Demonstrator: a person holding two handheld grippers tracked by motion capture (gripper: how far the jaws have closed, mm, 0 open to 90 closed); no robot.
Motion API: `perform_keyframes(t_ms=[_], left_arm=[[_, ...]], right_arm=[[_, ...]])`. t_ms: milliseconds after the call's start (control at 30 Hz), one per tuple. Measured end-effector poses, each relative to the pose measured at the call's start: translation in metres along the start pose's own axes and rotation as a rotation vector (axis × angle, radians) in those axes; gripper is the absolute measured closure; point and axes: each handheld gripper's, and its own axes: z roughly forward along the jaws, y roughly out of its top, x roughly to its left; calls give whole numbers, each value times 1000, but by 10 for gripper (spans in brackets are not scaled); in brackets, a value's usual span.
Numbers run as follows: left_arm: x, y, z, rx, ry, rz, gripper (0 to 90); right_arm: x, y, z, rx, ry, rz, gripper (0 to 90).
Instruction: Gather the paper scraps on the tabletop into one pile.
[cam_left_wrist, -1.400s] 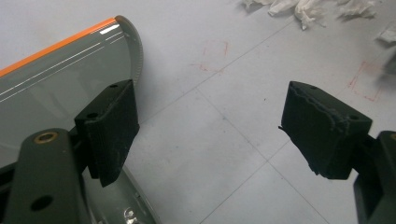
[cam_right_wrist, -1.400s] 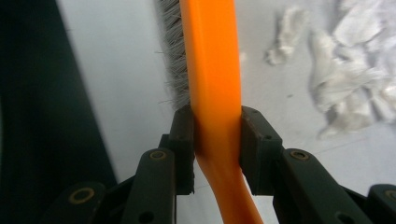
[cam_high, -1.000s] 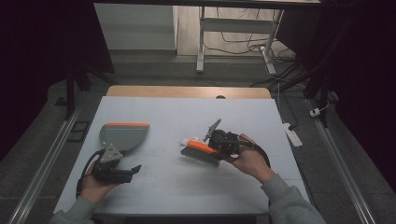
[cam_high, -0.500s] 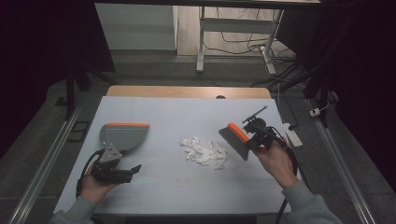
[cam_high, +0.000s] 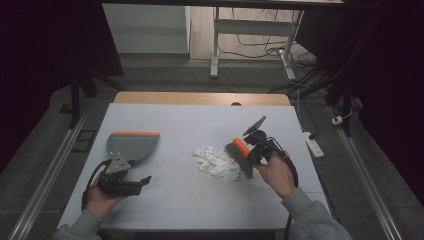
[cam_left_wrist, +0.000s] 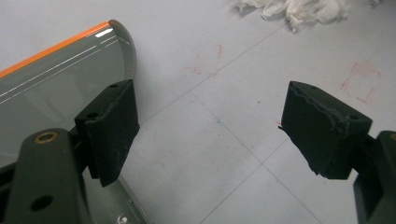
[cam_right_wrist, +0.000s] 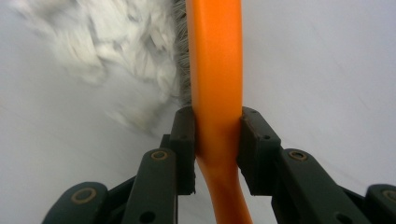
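Observation:
A grey dustpan (cam_high: 131, 145) with an orange lip lies at the table's left. My left gripper (cam_high: 144, 180) rests just in front of it, open. In the left gripper view the dustpan (cam_left_wrist: 56, 79) lies beside the left jaw, and only bare table is between the jaws of the left gripper (cam_left_wrist: 219, 126). A pile of white paper scraps (cam_high: 215, 162) sits mid-table. My right gripper (cam_high: 248, 156) is shut on a brush (cam_high: 241, 147) by its orange handle (cam_right_wrist: 217, 70). The grey bristles (cam_right_wrist: 181, 60) touch the right edge of the scraps (cam_right_wrist: 116, 46).
The pale grey table top (cam_high: 200, 120) carries faint red square marks (cam_left_wrist: 362, 81). A white power strip (cam_high: 313, 142) lies off the right edge. Cables and a desk leg stand on the floor beyond the far edge.
My right gripper swung the brush from over the scrap pile out to the right, then came back left to the pile's right edge. The left gripper and dustpan stayed put.

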Motion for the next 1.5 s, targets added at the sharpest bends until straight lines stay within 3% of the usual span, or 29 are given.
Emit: perform_keyframes(t_ms=[67,200,400,500,633,700,767,833,867,1033,1200,1367,1500], left_arm=[[0,0,0,1,1,-1,200],[0,-1,0,1,2,0,200],[0,-1,-1,1,4,-1,200],[-1,0,1,4,4,3,200],[-2,1,2,9,5,6,199],[-2,1,2,9,6,5,199],[-2,1,2,11,6,5,199],[-2,1,3,12,6,5,199],[-1,1,3,12,5,5,199],[-1,1,2,11,5,6,199],[-1,0,2,9,4,5,199],[-1,0,2,10,4,4,199],[-2,1,2,11,6,8,199]], right_arm=[[3,7,2,-41,52,15,689],[3,11,-3,-88,50,6,690],[-21,-17,-29,-156,65,39,690],[-30,-39,-35,-138,71,27,690],[-35,-63,-28,-83,168,10,690],[-32,-71,-25,-54,170,-8,689],[-26,-76,-25,-37,142,-76,690],[-23,-79,-28,-45,154,-123,690],[-21,-80,-28,-45,157,-169,690],[-9,-80,-31,0,148,-344,690],[-7,-73,-30,-6,156,-371,690],[0,-67,-18,10,159,-469,690],[8,-52,-9,-12,123,-521,691]])
